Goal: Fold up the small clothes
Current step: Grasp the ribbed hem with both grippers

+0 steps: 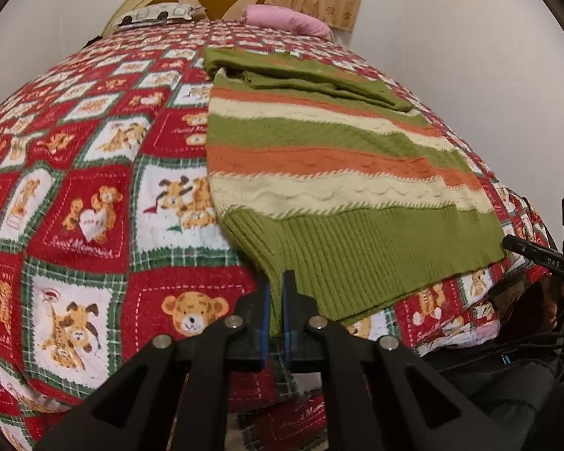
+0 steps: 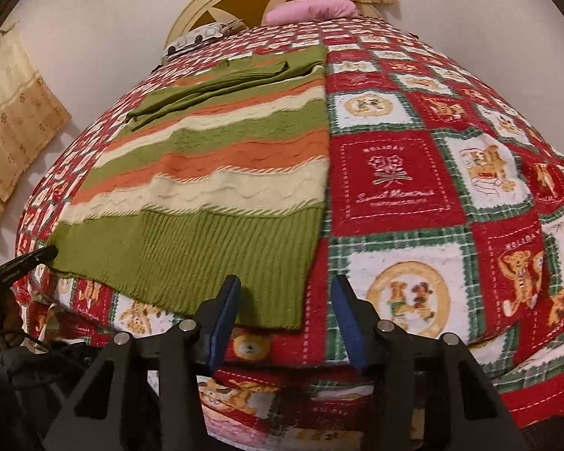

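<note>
A green, orange and cream striped knit sweater (image 1: 319, 158) lies flat on the bed, sleeves folded across its upper part; it also shows in the right wrist view (image 2: 214, 173). My left gripper (image 1: 276, 300) is shut on the sweater's ribbed green hem at its near left corner. My right gripper (image 2: 285, 300) is open, its blue pads (image 2: 225, 315) either side of the hem's near right corner, just in front of it, holding nothing.
The bed is covered by a red, white and green teddy-bear quilt (image 1: 94, 206), also seen in the right wrist view (image 2: 413, 188). A pink pillow (image 1: 285, 18) and a patterned pillow (image 1: 154, 15) lie by the headboard. The bed's near edge drops off below both grippers.
</note>
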A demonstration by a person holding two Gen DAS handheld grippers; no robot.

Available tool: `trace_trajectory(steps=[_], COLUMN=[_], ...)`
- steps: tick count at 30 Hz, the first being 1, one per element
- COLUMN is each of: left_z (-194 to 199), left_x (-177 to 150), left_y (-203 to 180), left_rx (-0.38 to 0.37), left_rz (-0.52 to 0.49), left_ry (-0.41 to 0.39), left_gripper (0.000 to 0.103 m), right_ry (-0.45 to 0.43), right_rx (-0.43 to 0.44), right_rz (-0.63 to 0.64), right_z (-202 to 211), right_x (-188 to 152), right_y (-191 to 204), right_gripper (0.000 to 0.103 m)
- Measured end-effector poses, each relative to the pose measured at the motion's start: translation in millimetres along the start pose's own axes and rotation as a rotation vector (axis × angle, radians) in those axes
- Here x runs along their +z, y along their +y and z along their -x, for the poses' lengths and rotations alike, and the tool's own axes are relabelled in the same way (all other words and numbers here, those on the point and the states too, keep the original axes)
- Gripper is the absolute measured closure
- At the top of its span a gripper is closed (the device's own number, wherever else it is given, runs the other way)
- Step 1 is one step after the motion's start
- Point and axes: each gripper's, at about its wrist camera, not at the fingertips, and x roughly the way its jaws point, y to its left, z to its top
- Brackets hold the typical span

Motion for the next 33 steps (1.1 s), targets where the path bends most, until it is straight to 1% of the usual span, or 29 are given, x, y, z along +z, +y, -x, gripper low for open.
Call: trace_trajectory(steps=[1, 2, 4, 5, 6, 8, 10, 12, 14, 18, 21, 23, 25, 30, 33], left_z=[-1.4, -1.8, -1.6, -0.4, 2.5, 14.1, 26.0, 30.1, 27.7, 22.3, 28.3, 31.7, 33.8, 38.8, 35.8], left_x=[-0.6, -1.0, -1.0, -0.5, 0.3, 3.2, 8.4, 13.4, 17.3, 23.2, 32.5, 42.8, 56.6, 92.1, 115.7], left_y=[0.3, 0.3, 2.1, 1.9, 0.9, -2.1, -3.5, -4.7, -4.5, -0.6, 2.4, 3.3, 2.9, 6.9, 12.2], left_rx=[-0.002, 0.001, -0.001, -0.003, -0.002, 0.006, -0.006, -0.019, -0.022, -0.040, -0.055, -0.052, -0.045, -0.042, -0.040], left_rz=[0.002, 0.003, 0.009, 0.006, -0.009, -0.040, -0.050, -0.059, -0.058, -0.030, -0.018, -0.018, -0.025, -0.016, 0.009], left_ry=[0.005, 0.005, 0.006, 0.003, -0.008, -0.061, -0.111, -0.130, -0.134, -0.122, -0.148, -0.172, -0.204, -0.274, -0.283], left_gripper=[0.095, 0.094, 0.094, 0.094, 0.097, 0.097, 0.097, 0.097, 0.097, 0.097, 0.098, 0.098, 0.097, 0.098, 0.098], right_ry=[0.006, 0.017, 0.023, 0.017, 0.008, -0.027, -0.093, -0.140, -0.156, -0.153, -0.197, -0.233, -0.266, -0.320, -0.344], right_rx=[0.005, 0.009, -0.010, -0.004, 0.012, 0.060, 0.110, 0.145, 0.167, 0.182, 0.201, 0.208, 0.224, 0.222, 0.224], right_rz=[0.010, 0.028, 0.072, 0.076, 0.061, 0.016, -0.020, -0.036, -0.040, -0.067, -0.062, -0.064, -0.079, -0.090, -0.086], right_z=[-1.1, -2.6, -4.0, -3.5, -2.1, 5.3, 20.3, 31.2, 31.4, 18.1, 28.2, 37.3, 42.7, 44.4, 45.9], right_x=[-0.5, -1.3, -3.3, -3.8, -3.8, -0.9, 4.9, 8.3, 13.0, 18.5, 26.9, 35.9, 49.1, 75.9, 92.4], right_y=[2.8, 6.6, 13.5, 13.6, 10.3, 1.2, -6.0, -6.9, -5.0, -2.7, -0.3, -1.0, -3.8, -3.3, 0.4], right_gripper=[0.070, 0.088, 0.092, 0.094, 0.098, 0.099, 0.099, 0.099, 0.099, 0.099, 0.100, 0.100, 0.100, 0.100, 0.100])
